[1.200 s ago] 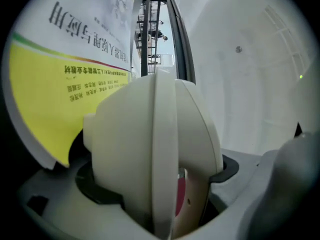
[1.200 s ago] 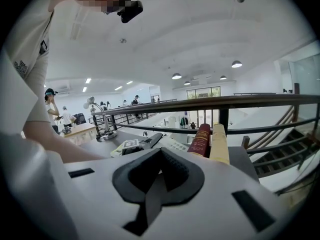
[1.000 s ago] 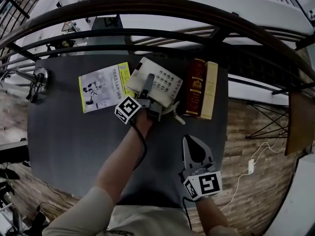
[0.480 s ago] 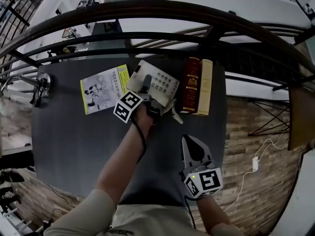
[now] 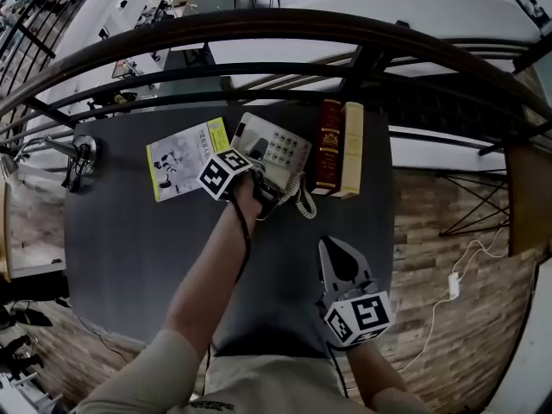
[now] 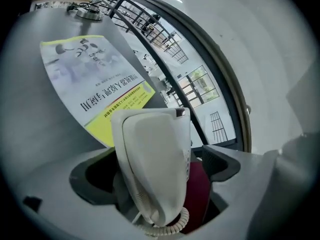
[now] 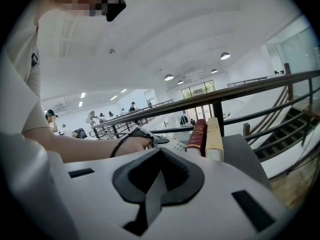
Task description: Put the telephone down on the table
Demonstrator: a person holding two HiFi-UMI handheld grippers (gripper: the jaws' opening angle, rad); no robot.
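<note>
Item 1. Telephone: cream desk set with keypad. It sat low over the far part of the dark table, between a yellow-edged booklet and a maroon book. A cream book stood just beyond the maroon one. Its coiled cord trailed off the near corner. No view settled whether the base touched the table.

Item 2. Left gripper: jaws clamped on the telephone's near end, on the handset side. The left gripper view showed the cream body filling the gap between them.

Item 3. Right gripper: jaws pressed together with nothing between them. It hovered near the table's near edge, well apart from the telephone.

Change noted: over the last second the left gripper had edged toward the far side. Its marker cube now overlapped the booklet's edge, and less of the handset showed ahead of the jaws. The telephone had kept its place between the booklet and the books, and the right gripper was unmoved.

Assessment: placement looked nearly done. Confirming contact with the table and then letting go appeared to remain.
</note>
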